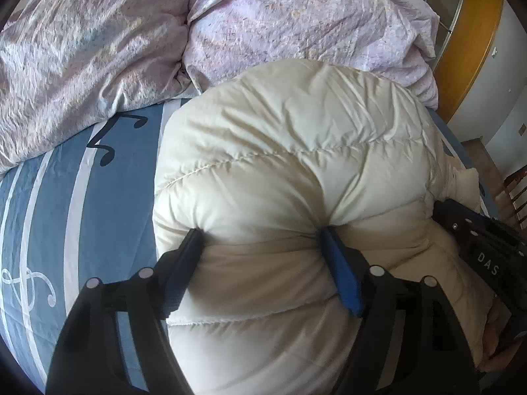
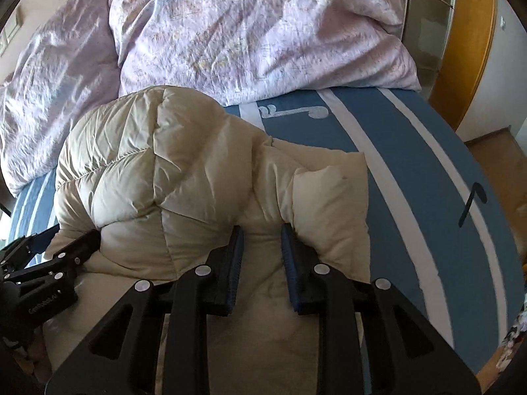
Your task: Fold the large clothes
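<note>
A cream puffy down jacket (image 1: 290,151) lies bundled on the bed, also seen in the right wrist view (image 2: 154,171). My left gripper (image 1: 260,233) has its jaws wide apart with a thick roll of the jacket pressed between them. My right gripper (image 2: 260,233) grips a narrower fold of the jacket between its blue pads (image 2: 235,263). The right gripper's body shows at the right edge of the left wrist view (image 1: 484,247); the left gripper's body shows at the left edge of the right wrist view (image 2: 49,273).
The bed has a blue sheet (image 1: 98,197) with white stripes and music notes, also in the right wrist view (image 2: 428,171). A crumpled lilac duvet (image 1: 230,16) is piled at the far side (image 2: 247,33). A wooden wardrobe (image 2: 467,42) stands at the right.
</note>
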`<state>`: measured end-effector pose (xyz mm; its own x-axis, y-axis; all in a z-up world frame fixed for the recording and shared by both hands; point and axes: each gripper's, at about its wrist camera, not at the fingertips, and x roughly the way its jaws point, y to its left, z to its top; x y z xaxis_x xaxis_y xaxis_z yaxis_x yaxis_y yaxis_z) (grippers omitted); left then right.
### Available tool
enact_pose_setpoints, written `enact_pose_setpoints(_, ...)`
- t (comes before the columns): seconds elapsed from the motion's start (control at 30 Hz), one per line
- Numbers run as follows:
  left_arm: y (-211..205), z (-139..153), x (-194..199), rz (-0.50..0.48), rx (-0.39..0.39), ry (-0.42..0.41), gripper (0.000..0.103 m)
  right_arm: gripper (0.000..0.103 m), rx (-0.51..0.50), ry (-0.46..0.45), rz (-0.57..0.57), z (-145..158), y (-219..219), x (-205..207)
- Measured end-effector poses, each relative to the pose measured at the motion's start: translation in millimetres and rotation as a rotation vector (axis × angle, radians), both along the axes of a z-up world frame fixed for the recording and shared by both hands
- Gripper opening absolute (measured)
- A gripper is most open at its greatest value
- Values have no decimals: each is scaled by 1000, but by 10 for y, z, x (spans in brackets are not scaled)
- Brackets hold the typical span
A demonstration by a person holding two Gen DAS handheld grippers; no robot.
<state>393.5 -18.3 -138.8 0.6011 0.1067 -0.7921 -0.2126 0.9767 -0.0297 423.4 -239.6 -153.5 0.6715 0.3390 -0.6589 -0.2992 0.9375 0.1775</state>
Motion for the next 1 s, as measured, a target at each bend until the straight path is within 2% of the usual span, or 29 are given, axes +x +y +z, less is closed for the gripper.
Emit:
enact_pose_setpoints(0.2, 7, -26, 13, -4, 3, -1, 79, 25, 43, -4, -4, -41, -47, 12)
enact_pose_setpoints(0.53, 21, -78, 58, -13, 14, -7, 85, 26, -5, -87, 13, -148, 20, 1)
enact_pose_setpoints(1.0, 61, -139, 112, -14, 24, -28, 91, 26, 24, -144, 9, -234, 26, 40)
